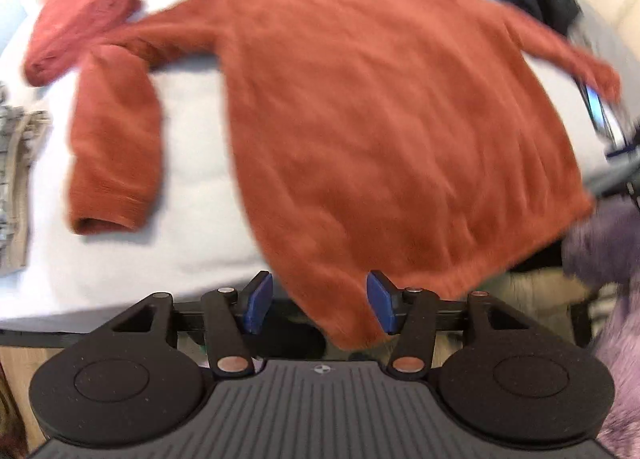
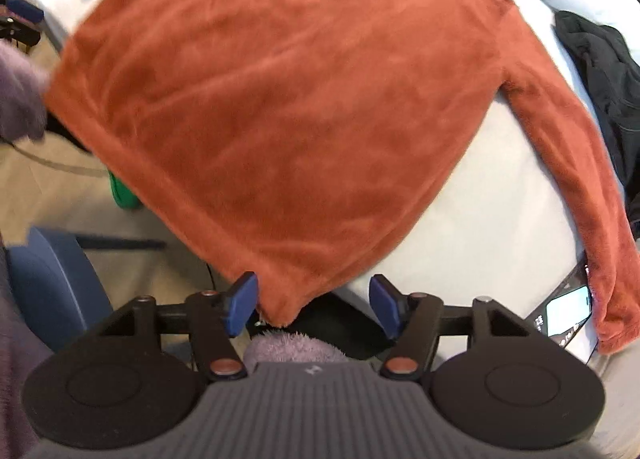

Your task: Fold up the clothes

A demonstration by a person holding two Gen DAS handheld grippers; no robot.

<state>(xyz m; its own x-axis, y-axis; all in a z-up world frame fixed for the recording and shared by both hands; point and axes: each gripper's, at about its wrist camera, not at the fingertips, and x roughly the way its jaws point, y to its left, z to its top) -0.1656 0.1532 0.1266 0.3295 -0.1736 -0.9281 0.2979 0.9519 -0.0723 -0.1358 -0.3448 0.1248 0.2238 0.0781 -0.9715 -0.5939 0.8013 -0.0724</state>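
Note:
A rust-orange fleece sweater [image 1: 360, 107] lies spread flat on a white bed [image 1: 192, 163], with its left sleeve bent down and its right sleeve stretched out. One hem corner hangs over the bed's near edge between the blue pads of my left gripper [image 1: 320, 305], whose jaws stand apart. In the right wrist view the sweater [image 2: 288, 99] fills the middle. Its other hem corner dangles off the bed [image 2: 500, 199] between the jaws of my right gripper [image 2: 313, 305], close to the left pad [image 2: 240, 305]; the pads do not squeeze it.
A folded red garment [image 1: 80, 15] and a grey-beige folded cloth [image 1: 16, 187] lie at the bed's left. A black garment [image 2: 608, 71] and a lit phone [image 2: 568, 307] lie beside the right sleeve. A blue chair [image 2: 52, 283] stands on the floor. The person's purple fuzzy sleeve [image 1: 608, 251] shows.

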